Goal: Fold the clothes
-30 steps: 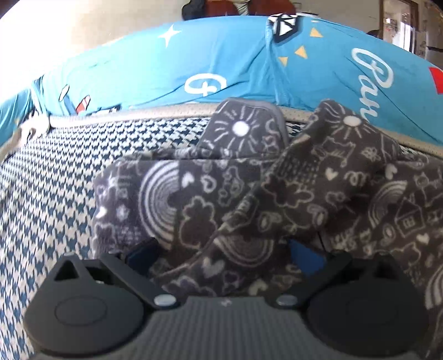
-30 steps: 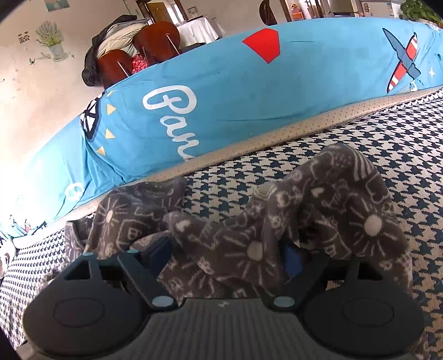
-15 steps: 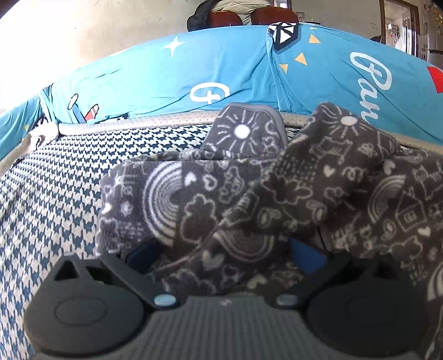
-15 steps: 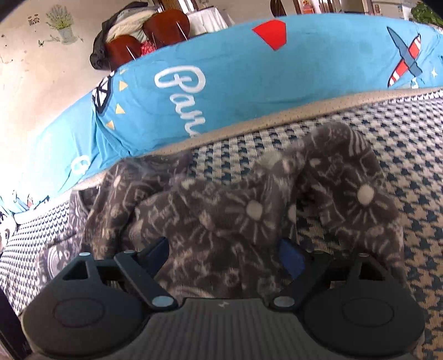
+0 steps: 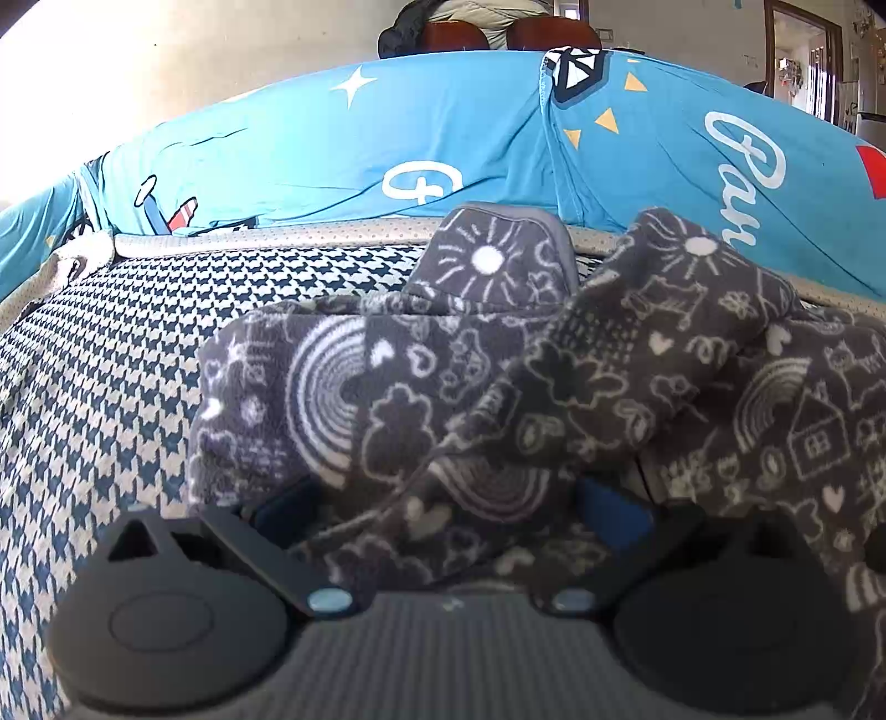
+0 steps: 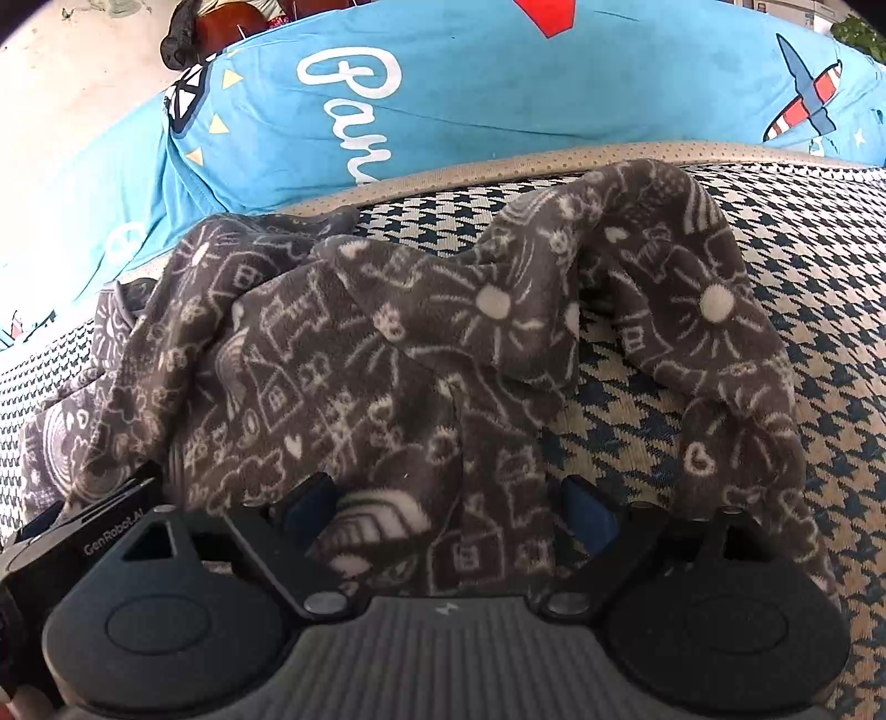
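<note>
A dark grey fleece garment point(image 5: 498, 376) printed with white doodles lies crumpled on the houndstooth surface point(image 5: 111, 387). My left gripper point(image 5: 443, 509) is open, its blue pads point(image 5: 282, 507) wide apart, and a fold of fleece sags between them. In the right wrist view the same garment point(image 6: 360, 360) spreads left to right, one end draped at the right point(image 6: 720, 332). My right gripper point(image 6: 448, 509) is open too, with fleece lying between its pads point(image 6: 587, 512). The left gripper's black body point(image 6: 83, 531) shows at that view's lower left.
A bright blue printed cover point(image 5: 443, 149) rises like a wall behind the houndstooth surface, edged by a beige dotted band point(image 5: 277, 235). Bare houndstooth cloth point(image 6: 830, 332) stretches to the right of the garment. Brown chairs point(image 5: 515, 36) stand far behind.
The right gripper has pushed in and lower toward the garment, which now fills more of its view and bunches leftward. The left gripper has barely moved; its fold stays between the pads.
</note>
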The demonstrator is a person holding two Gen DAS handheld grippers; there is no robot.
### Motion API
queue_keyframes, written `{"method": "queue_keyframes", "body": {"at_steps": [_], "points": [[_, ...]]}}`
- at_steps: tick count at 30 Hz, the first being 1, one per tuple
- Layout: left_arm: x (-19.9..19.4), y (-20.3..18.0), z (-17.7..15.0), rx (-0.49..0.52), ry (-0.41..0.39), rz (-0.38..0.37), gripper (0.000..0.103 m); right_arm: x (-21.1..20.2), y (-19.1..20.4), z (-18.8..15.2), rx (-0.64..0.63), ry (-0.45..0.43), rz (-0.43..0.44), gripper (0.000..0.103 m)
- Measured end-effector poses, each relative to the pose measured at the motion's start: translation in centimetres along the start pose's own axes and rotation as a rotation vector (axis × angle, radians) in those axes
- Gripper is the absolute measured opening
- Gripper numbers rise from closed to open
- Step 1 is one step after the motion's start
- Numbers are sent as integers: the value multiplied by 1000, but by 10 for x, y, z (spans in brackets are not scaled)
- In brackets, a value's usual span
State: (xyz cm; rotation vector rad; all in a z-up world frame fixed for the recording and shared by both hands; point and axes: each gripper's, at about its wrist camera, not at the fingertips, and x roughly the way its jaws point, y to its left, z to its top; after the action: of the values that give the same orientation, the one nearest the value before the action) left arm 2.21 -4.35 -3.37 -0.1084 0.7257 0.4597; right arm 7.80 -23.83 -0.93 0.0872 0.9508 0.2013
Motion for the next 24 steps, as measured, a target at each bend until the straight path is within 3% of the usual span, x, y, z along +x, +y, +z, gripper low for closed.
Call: {"method": "queue_keyframes", "body": {"at_steps": [14,24], "points": [[0,6,-2,3,-1,-8,103,-9,14,-25,-61,3,-35,103],[1,10,-3,9,-2,-13,103,-9,31,-39,-85,-10,-98,103]]}}
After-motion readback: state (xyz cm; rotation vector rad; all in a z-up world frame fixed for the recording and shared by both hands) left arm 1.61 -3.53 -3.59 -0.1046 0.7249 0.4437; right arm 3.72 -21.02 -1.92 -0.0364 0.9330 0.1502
